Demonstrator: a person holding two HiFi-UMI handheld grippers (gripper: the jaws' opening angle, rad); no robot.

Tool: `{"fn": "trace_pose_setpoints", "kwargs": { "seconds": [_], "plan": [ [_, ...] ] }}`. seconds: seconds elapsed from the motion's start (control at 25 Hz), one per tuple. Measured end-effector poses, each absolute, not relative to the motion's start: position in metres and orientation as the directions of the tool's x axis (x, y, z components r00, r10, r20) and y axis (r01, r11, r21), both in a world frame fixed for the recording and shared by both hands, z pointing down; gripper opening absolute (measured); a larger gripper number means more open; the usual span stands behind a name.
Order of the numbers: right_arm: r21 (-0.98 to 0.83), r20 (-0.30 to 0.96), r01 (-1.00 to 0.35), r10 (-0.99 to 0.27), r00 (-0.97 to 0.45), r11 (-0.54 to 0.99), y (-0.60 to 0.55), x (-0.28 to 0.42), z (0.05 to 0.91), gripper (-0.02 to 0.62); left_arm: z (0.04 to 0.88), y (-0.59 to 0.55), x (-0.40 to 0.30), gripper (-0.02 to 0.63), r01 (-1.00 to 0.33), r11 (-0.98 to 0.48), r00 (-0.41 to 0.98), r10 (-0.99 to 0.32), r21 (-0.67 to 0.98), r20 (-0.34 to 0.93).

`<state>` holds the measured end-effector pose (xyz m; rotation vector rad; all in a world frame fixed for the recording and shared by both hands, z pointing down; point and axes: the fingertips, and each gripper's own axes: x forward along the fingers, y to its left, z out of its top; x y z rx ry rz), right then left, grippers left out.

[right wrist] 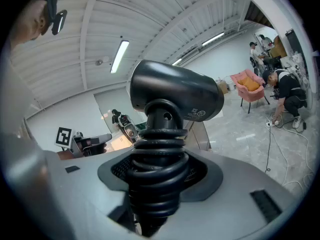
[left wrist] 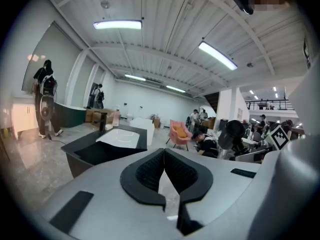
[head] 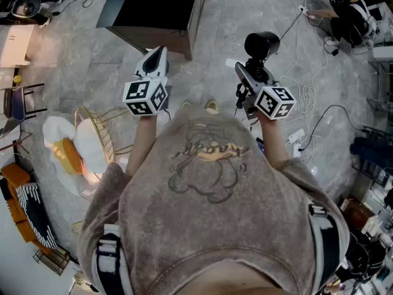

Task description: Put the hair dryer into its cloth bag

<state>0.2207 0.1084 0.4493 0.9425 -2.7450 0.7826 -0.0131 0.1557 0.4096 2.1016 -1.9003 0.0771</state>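
A black hair dryer stands upright in my right gripper, with its cord wound in thick coils round the handle. In the right gripper view the dryer's head fills the middle, and my right gripper is shut on the coiled handle with the jaws wide apart. My left gripper is held level beside it at the left, shut and empty. In the left gripper view its black pads meet with nothing between them. I see no cloth bag in any view.
A dark table with a white top part stands ahead on the marble floor. A gold wire stand is at the left. Cables and a power strip lie at the right. A person crouches far right, near a pink chair.
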Motion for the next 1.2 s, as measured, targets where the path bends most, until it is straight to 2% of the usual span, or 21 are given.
{"fn": "trace_pose_setpoints", "kwargs": {
  "seconds": [0.76, 1.2],
  "plan": [
    [-0.429, 0.282, -0.499, -0.413, -0.866, 0.753, 0.087, 0.227, 0.467, 0.233, 0.423, 0.148, 0.005, 0.018, -0.982, 0.02, 0.027, -0.969, 0.19, 0.245],
    [-0.435, 0.314, -0.486, -0.378, -0.871, 0.758, 0.044, 0.188, 0.476, 0.233, 0.434, 0.101, -0.034, 0.018, -0.982, 0.028, 0.021, -0.967, 0.184, 0.255]
  ]
}}
